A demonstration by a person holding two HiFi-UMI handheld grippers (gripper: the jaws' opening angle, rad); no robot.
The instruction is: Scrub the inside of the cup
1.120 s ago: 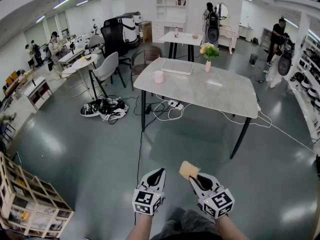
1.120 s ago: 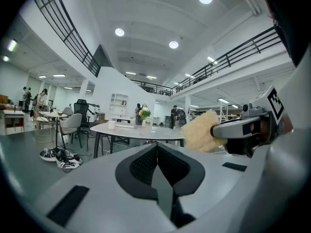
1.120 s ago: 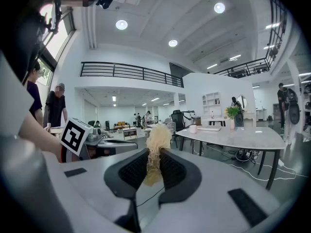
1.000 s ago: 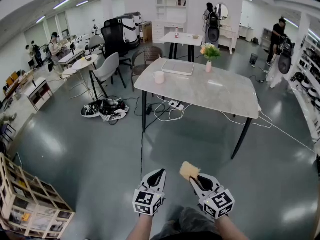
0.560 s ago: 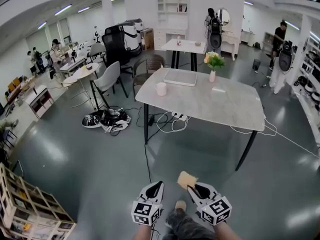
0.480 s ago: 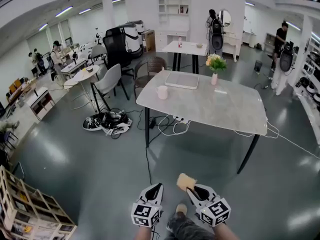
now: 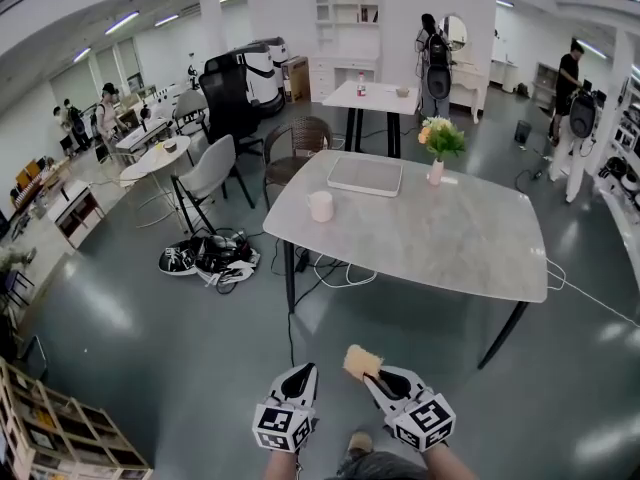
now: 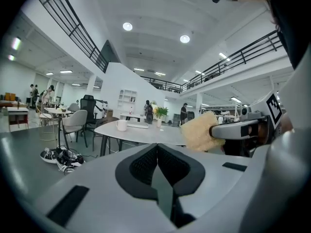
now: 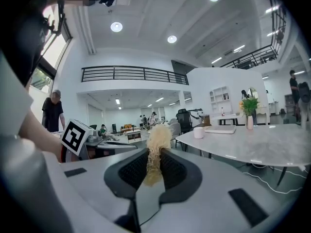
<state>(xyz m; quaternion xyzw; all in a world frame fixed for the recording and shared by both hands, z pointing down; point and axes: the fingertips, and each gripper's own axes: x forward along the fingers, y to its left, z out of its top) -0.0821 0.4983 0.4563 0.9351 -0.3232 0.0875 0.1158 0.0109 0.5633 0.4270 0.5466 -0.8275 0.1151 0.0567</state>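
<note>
Head view: open floor (image 7: pixel 200 308) before table (image 7: pixel 440 253); cup (image 7: pixel 320 206) seemingly near its edge.

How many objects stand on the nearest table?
3: a cup near the left edge, a tray at the far edge, a vase right of it. Tiny items may be missed.

Pale marble-topped desk (image 7: pixel 440 258): near half free. Obstacles on it: white cup (image 7: pixel 320 206) at left edge; flat grey tray (image 7: pixel 365 175) and white flower vase (image 7: pixel 436 172) at far edge. Grey floor (image 7: pixel 200 348) before me: open; loose white cables (image 7: pixel 340 272) under desk.
</note>
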